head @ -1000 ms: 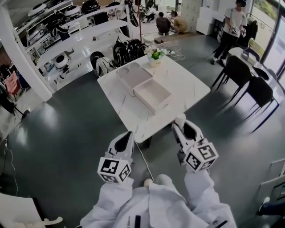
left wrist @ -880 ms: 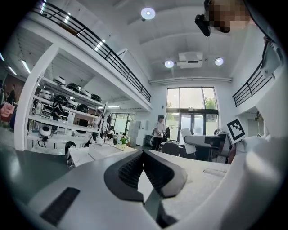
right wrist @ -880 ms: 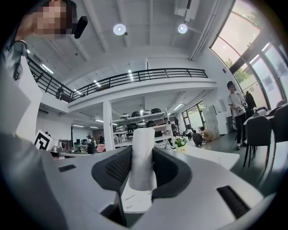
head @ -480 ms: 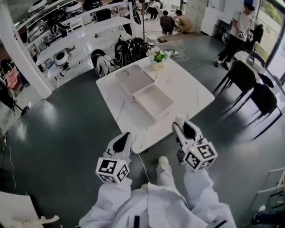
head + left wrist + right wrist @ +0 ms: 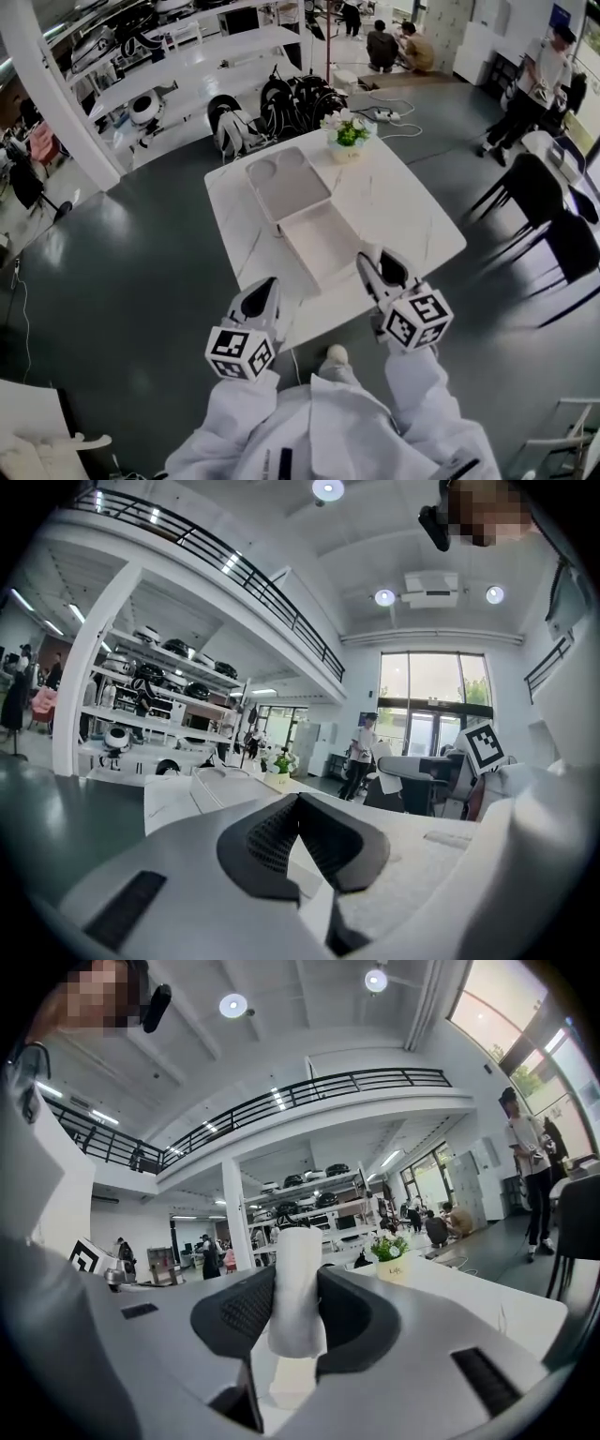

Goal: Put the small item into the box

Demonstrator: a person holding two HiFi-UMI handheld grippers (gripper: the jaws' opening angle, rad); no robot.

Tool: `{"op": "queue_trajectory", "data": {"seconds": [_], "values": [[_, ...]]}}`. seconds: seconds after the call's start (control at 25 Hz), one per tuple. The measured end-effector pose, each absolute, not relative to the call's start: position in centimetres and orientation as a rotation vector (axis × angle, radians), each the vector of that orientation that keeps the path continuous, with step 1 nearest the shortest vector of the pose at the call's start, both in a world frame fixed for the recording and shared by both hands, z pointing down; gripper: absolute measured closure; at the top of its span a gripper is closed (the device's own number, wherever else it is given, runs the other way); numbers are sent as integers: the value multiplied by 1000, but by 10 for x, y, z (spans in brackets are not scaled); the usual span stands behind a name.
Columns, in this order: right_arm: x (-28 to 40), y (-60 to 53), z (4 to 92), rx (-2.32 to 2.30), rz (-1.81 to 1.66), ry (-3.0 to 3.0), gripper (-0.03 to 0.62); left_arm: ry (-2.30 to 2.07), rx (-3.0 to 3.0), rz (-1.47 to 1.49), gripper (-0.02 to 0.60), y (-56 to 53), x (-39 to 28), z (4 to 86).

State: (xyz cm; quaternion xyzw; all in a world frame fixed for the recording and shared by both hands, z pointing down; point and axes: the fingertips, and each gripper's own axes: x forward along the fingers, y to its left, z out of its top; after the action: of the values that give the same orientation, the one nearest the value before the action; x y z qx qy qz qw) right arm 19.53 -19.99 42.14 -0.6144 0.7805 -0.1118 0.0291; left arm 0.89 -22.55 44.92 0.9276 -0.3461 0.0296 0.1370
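In the head view an open white box [image 5: 323, 242] lies on the white marble table [image 5: 412, 220], with its lid [image 5: 286, 183] flat behind it. My right gripper [image 5: 375, 265] hovers over the table's near edge, just right of the box. It is shut on a small white cylinder [image 5: 371, 255], which stands upright between the pads [image 5: 246, 1309] in the right gripper view [image 5: 298, 1279]. My left gripper [image 5: 264, 292] is level with the table's near edge, left of the box. Its jaws [image 5: 298, 799] meet at the tips with nothing between them.
A potted plant [image 5: 348, 133] stands at the table's far edge. Black chairs [image 5: 539, 192] are to the right. Dark bags [image 5: 286, 98] lie on the floor beyond the table. White shelving [image 5: 178, 66] runs along the left. People are at the back [image 5: 394, 47].
The table and box have come nearer and lower in the head view as the person walks up. Both grippers now reach the table's near edge. The right gripper still holds the cylinder.
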Motion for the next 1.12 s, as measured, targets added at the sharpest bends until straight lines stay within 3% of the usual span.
{"op": "queue_trajectory", "data": {"seconds": [0.6, 1.12], "values": [[219, -287, 476, -1667, -527, 2776, 471, -1191, 2492, 142, 583, -270, 55, 496], [193, -349, 537, -1691, -719, 2977, 471, -1230, 2353, 186, 583, -308, 48, 538]]}}
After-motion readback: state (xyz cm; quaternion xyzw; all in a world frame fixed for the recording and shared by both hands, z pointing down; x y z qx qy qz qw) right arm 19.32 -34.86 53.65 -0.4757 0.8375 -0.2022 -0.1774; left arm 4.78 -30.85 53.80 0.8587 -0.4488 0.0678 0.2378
